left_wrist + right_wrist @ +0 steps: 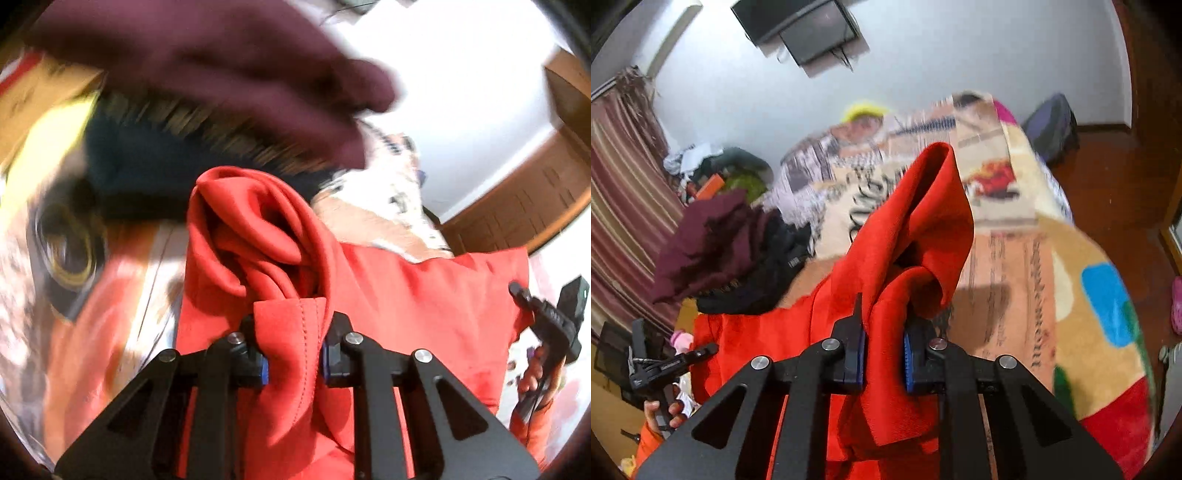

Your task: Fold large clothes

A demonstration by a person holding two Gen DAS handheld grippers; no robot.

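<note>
A large red garment (388, 295) hangs stretched between both grippers above the bed. My left gripper (293, 354) is shut on a stitched edge of the red garment, with bunched folds rising in front of it. My right gripper (882, 363) is shut on another bunched part of the red garment (908, 236). The right gripper shows at the far right of the left wrist view (554, 321), held by a hand. The left gripper shows at the lower left of the right wrist view (661, 365), also held by a hand.
A maroon garment (701, 243) and a dark garment (768, 273) lie piled on the bed. A patterned blanket (1071, 295) covers the bed. A wooden floor (1108, 184), striped curtains (624, 192), a dark bag (1052, 125) and a wall screen (809, 29) surround it.
</note>
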